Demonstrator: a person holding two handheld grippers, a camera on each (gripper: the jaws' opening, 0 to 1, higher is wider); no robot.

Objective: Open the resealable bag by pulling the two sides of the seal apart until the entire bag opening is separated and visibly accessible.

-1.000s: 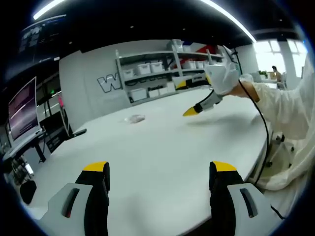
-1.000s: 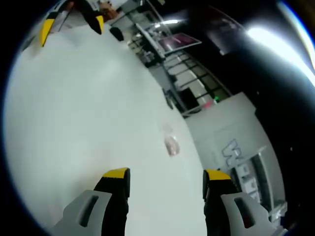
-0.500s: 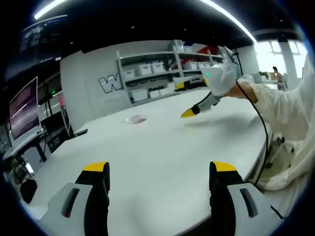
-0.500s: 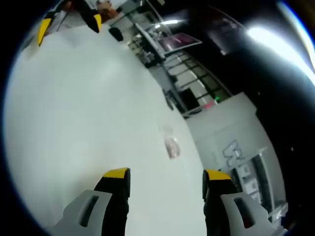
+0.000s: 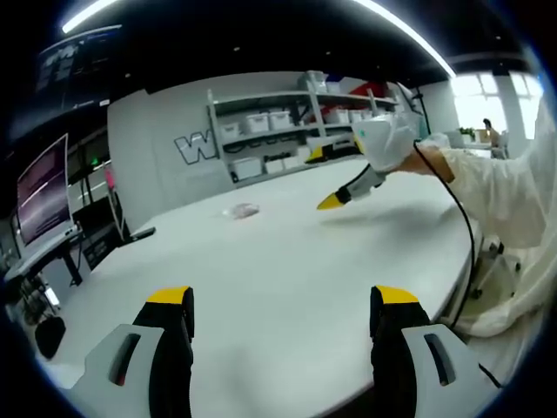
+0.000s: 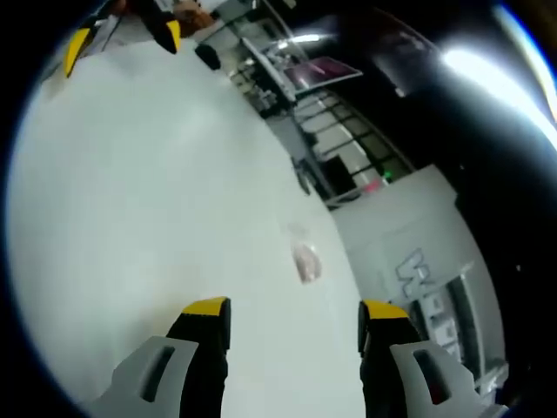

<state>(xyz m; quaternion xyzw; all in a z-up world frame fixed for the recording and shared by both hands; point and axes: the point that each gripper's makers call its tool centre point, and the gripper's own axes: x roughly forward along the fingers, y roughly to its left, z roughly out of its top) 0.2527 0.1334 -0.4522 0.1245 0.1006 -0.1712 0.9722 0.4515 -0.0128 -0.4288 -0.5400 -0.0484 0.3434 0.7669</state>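
Note:
A small clear resealable bag (image 5: 239, 210) with something pinkish inside lies flat on the white table (image 5: 287, 261), far ahead of my left gripper (image 5: 278, 300). That gripper is open and holds nothing. In the right gripper view the same bag (image 6: 305, 259) lies a little beyond my right gripper (image 6: 294, 306), whose yellow-tipped jaws stand wide apart with only bare table between them. The right gripper (image 5: 324, 178) also shows in the left gripper view, held by a gloved hand above the table to the right of the bag. The left gripper (image 6: 122, 37) appears at the upper left of the right gripper view.
A person's white sleeve (image 5: 500, 187) and a black cable (image 5: 466, 222) are at the right. Behind the table stand shelves with white bins (image 5: 278, 131), a wall, and a monitor (image 5: 39, 192) on a stand at left. A small dark object (image 5: 139, 233) lies near the table's far edge.
In the left gripper view the right gripper has drifted slightly left, toward the bag. The right gripper view has shifted a little. The bag has not moved.

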